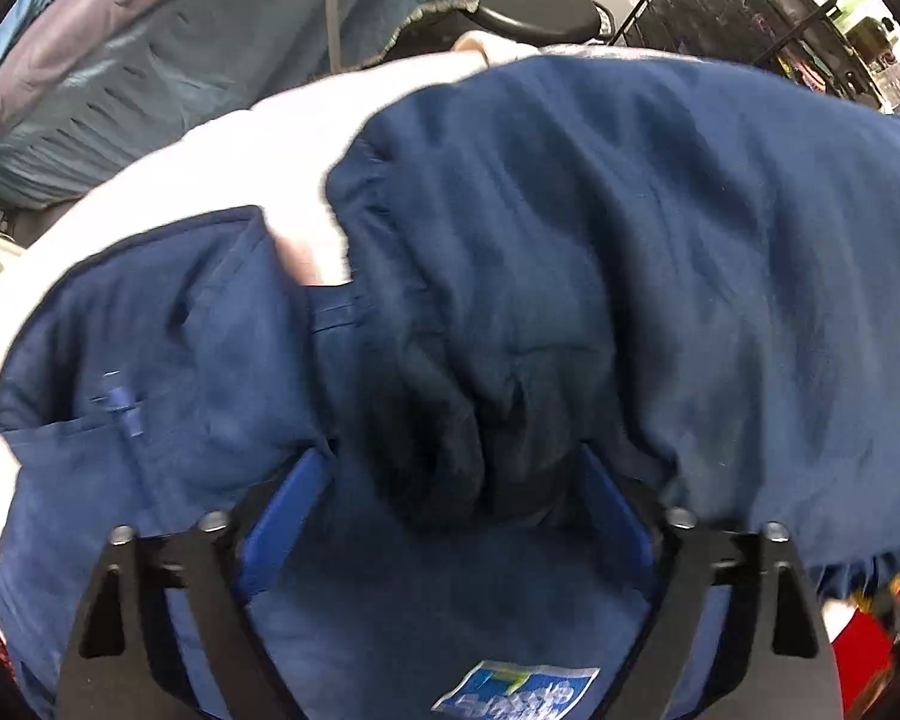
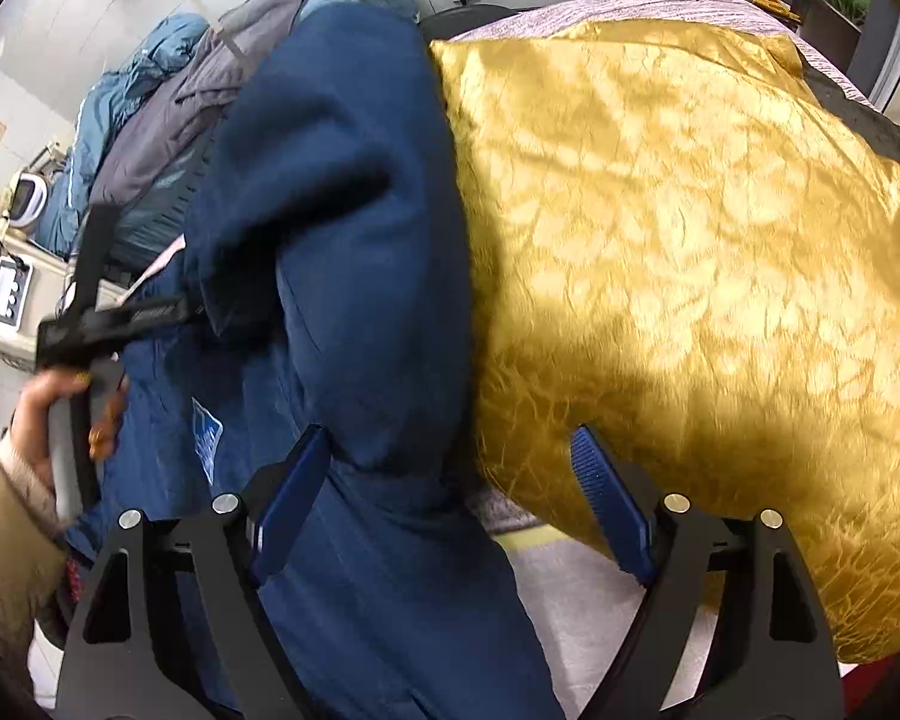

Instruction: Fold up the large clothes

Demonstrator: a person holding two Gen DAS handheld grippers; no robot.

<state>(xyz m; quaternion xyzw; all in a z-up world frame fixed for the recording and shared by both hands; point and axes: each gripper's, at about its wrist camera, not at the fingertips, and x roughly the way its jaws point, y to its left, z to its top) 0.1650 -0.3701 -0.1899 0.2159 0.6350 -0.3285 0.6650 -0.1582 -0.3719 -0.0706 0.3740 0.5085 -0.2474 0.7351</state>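
Observation:
A large navy blue jacket (image 1: 600, 228) lies bunched on a pale surface (image 1: 168, 180); a sleeve cuff (image 1: 354, 180) and a zip (image 1: 120, 402) show, and a blue label (image 1: 516, 690) sits between the fingers. My left gripper (image 1: 450, 462) is open, with a dark fold of the jacket bulging between its blue pads. In the right wrist view the jacket (image 2: 354, 240) is heaped up. My right gripper (image 2: 450, 450) is open around the lower edge of that heap. The left gripper (image 2: 114, 318) shows at the left, held by a hand (image 2: 48, 408).
A shiny gold cushion (image 2: 690, 240) presses against the jacket's right side on a grey patterned cover (image 2: 630, 6). Teal and grey bedding (image 1: 150, 60) is piled behind. A black wire rack (image 1: 750, 6) and a black round seat (image 1: 540, 6) stand at the back.

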